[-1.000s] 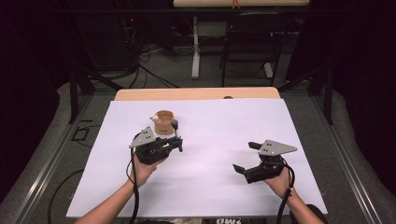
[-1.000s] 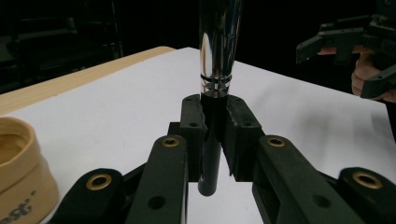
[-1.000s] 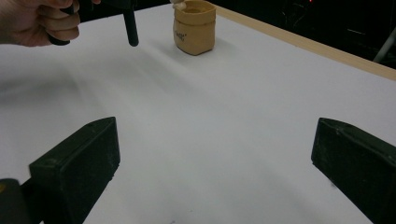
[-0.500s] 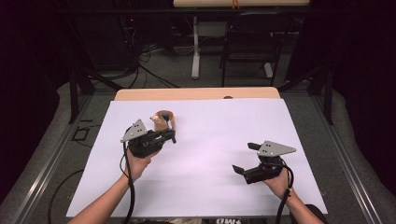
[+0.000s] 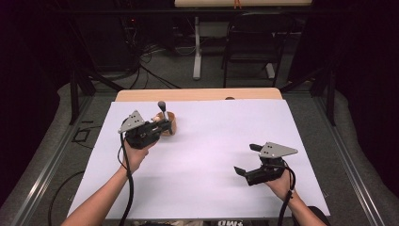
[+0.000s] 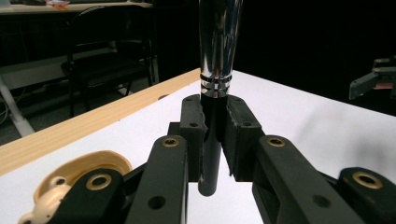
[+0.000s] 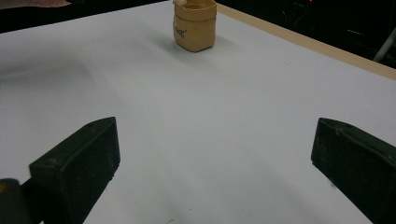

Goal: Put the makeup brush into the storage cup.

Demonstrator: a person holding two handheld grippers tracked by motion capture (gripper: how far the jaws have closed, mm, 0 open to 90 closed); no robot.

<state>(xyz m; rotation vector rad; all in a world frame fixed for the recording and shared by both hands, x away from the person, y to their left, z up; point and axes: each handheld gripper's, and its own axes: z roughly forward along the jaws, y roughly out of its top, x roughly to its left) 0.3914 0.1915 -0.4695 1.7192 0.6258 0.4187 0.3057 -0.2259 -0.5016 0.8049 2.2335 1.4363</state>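
The brush (image 5: 161, 107) stands upright in the high view, clamped by its black handle in the left gripper (image 5: 162, 127), with its dark head at twelve o'clock above the jaws and the tan pot (image 5: 168, 124) just behind them. A second ago the gripper sat right over the pot; half a second ago it had drawn back toward eight o'clock; now it has risen with the brush clear of the rim, so I judge the brush to be out of the pot and ready to be carried or laid down on the white table cover (image 5: 211, 155). The right gripper (image 5: 248, 159) waits well apart at four o'clock, jaws spread, unmoved across all three moments. In the left gripper view both black pads press the brush handle (image 6: 210, 149) below the chrome ferrule (image 6: 218, 46), the pot's rim (image 6: 88, 164) at eight o'clock. In the right gripper view the jaws stand wide with nothing between them, the pot (image 7: 194, 25) at twelve o'clock.
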